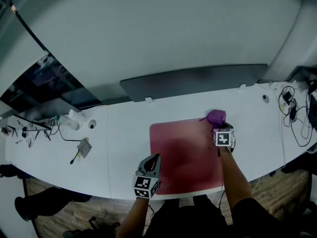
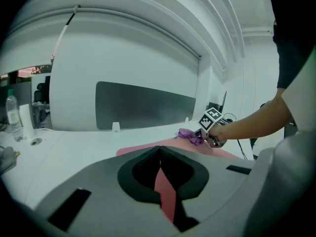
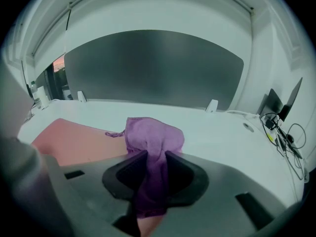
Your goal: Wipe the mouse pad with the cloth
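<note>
Right gripper fingers clamped narrow on the purple cloth. The cloth bunches out ahead of the jaws and hangs down between them. In the head view the cloth sits at the upper right corner of the pink mouse pad, right of frame centre. Cannot tell if the bunch presses on the pad.

Left gripper jaws together at the tips, nothing between them; only a sliver of pad shows through the slot behind. In the head view it is at the pad's lower left corner, tips pointing over the left edge. Contact with the pad unclear.

The pad lies flat on the white table, near the front edge. Grey panel stands behind it. Cables at far right, a clear bottle at far left.
</note>
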{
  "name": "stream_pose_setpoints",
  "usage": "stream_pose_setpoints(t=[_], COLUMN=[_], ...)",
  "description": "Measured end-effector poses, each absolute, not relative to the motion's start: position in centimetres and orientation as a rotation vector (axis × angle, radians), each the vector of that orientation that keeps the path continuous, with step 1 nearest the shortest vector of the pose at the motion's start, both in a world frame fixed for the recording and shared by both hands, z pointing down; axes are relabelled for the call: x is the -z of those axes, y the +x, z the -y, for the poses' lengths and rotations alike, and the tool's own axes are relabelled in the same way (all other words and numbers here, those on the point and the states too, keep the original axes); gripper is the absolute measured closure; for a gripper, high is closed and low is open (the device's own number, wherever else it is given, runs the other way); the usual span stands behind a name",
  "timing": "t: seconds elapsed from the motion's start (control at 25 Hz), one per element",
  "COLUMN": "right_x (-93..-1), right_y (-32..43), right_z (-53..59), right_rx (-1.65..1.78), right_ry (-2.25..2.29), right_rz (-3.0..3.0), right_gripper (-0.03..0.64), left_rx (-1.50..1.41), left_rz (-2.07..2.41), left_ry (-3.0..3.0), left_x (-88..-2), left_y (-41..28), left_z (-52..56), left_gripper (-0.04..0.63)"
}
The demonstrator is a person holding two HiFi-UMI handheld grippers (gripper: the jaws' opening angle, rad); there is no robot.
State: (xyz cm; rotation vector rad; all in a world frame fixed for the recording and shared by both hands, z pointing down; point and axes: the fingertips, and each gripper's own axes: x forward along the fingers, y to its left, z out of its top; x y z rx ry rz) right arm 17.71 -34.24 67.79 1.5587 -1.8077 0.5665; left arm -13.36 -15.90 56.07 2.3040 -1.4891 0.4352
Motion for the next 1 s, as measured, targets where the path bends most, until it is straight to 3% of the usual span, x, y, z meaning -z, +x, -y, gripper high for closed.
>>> stream_pose_setpoints(t=[0.32,1.0], right_x=[-64.3,-61.4], right_y=[13.9,-10.1], right_z=[33.3,24.2], right_rx=[-0.550,-0.528], right_ry=[1.606,1.250], right_rz=[1.931,2.248], right_gripper=[0.500,0.500], left_rx=[-0.457,-0.427], left_rz=[1.486,1.598], left_ry=[2.294,2.223], left_x=[-56.2,-56.3], left_y=[-15.2,-23.5], left_z=[15.9,13.9], left_gripper=[0.575,0.575])
